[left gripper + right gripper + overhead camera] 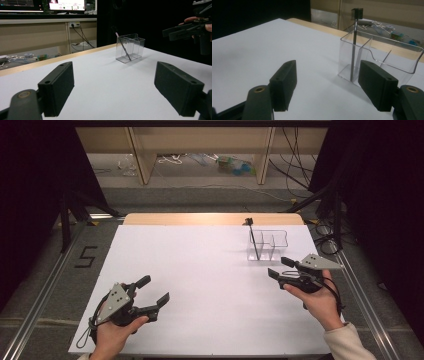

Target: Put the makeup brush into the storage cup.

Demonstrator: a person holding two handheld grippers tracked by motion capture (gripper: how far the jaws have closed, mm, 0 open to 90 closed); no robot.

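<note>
Right gripper [278,267]: jaws spread wide, nothing between them, held above the white table [200,285] just beside the clear acrylic organizer [268,245]. A thin brush [354,45] stands tilted in one end compartment. Left gripper [152,292]: jaws wide apart, empty, well apart from the organizer.

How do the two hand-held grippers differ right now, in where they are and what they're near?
The left hand-held gripper sits near the table's front edge, far from the clear organizer; the right hand-held gripper is farther up, just in front of it and its upright brush. Both have open, empty jaws.
</note>
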